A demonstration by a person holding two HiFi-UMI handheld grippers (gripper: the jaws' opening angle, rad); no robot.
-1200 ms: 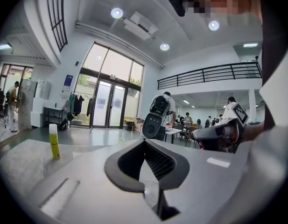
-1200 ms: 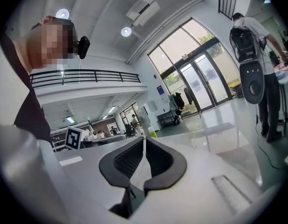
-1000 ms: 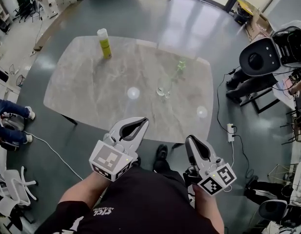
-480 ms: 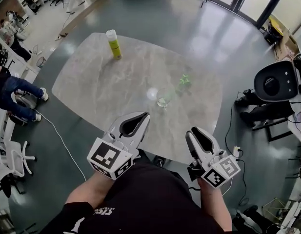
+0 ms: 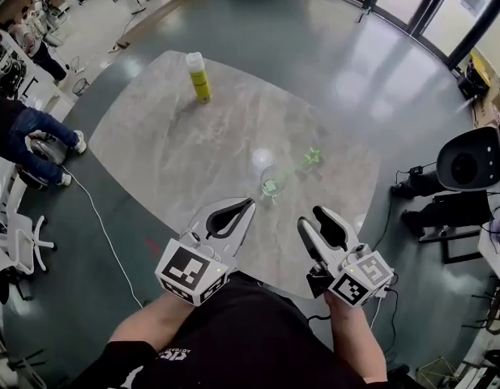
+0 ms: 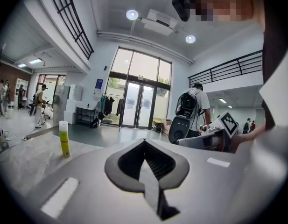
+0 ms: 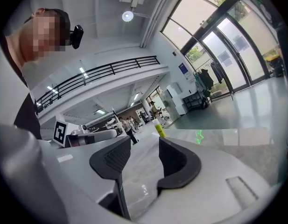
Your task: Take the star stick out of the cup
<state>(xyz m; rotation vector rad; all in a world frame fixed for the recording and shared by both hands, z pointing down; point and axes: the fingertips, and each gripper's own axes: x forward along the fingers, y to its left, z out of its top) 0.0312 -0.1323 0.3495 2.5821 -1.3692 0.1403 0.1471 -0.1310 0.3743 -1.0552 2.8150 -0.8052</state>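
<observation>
A clear cup [image 5: 271, 184] stands on the grey marble table [image 5: 168, 144], just beyond both grippers. The green star stick [image 5: 312, 157] leans out of it to the right; its star [image 7: 199, 136] also shows in the right gripper view. My left gripper [image 5: 246, 205] [image 6: 144, 142] hovers over the near table edge, left of the cup, shut with nothing in it. My right gripper [image 5: 311, 218] [image 7: 144, 142] is a little right of the cup and short of it. Its jaws have just been opening and stand open, with nothing between them.
A yellow bottle [image 5: 200, 77] [image 6: 64, 139] stands upright at the table's far left. White office chairs [image 5: 10, 241] and a seated person's legs [image 5: 35, 132] are on the left, with a cable [image 5: 104, 233] on the floor. A black-and-white chair [image 5: 475, 159] is on the right.
Both grippers have moved forward toward the table and the cup. The right gripper's jaws have gone from shut to open. The left gripper stays shut.
</observation>
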